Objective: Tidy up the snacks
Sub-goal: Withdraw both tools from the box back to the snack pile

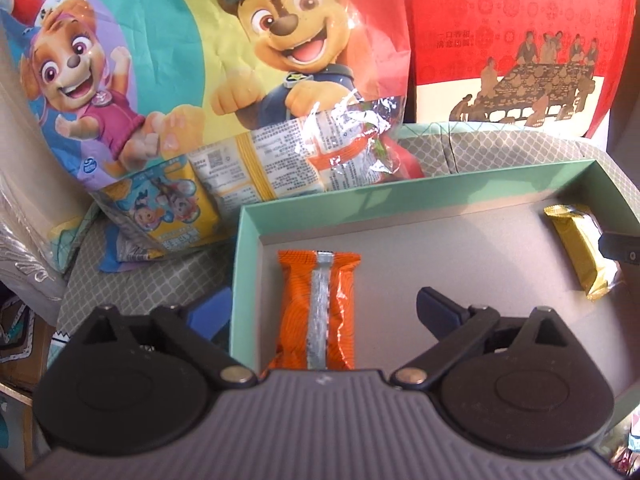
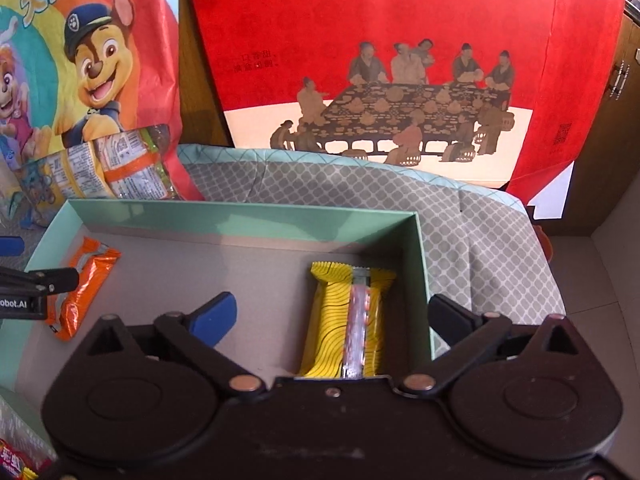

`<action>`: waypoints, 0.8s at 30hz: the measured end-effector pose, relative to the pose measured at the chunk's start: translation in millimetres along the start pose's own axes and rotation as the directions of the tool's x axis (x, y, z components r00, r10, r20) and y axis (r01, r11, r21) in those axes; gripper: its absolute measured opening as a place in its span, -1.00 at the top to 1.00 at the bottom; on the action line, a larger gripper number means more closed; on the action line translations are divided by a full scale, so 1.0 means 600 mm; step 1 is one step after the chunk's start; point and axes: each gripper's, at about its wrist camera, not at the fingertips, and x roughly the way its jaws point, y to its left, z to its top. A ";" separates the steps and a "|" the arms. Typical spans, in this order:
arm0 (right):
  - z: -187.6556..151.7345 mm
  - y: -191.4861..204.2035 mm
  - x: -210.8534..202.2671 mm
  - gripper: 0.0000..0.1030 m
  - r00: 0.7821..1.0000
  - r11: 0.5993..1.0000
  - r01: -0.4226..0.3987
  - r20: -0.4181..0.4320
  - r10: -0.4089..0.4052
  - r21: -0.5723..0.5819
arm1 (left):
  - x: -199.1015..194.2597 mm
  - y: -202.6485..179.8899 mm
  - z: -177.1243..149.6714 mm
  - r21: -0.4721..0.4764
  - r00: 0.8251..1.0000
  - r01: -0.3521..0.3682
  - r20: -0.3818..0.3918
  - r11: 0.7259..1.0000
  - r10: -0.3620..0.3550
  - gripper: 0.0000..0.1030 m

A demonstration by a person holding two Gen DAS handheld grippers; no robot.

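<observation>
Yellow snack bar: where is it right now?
The yellow bar lies on the floor of the green box, against its right wall, between the open right gripper's fingers; the orange bar lies at the opposite side.

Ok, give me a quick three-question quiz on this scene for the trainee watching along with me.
1. True or false: the orange foil snack packet lies inside the shallow mint-green cardboard box.
2. Which packet lies between the fingers of the right gripper? A) orange foil snack packet B) yellow wavy-striped snack packet C) clear noodle bag
3. Fill in: the left gripper is ____ (open/shut).

Key: 1 true. 2 B; the pads stand wide and do not press on it. 3 open; its fingers straddle the orange packet without touching it.
</observation>
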 end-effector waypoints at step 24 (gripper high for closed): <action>-0.310 0.026 -0.292 -1.00 0.998 0.999 -0.017 -0.062 0.019 0.038 | -0.248 -0.011 -0.306 0.001 0.997 0.068 -0.041 0.998 -0.068 -1.00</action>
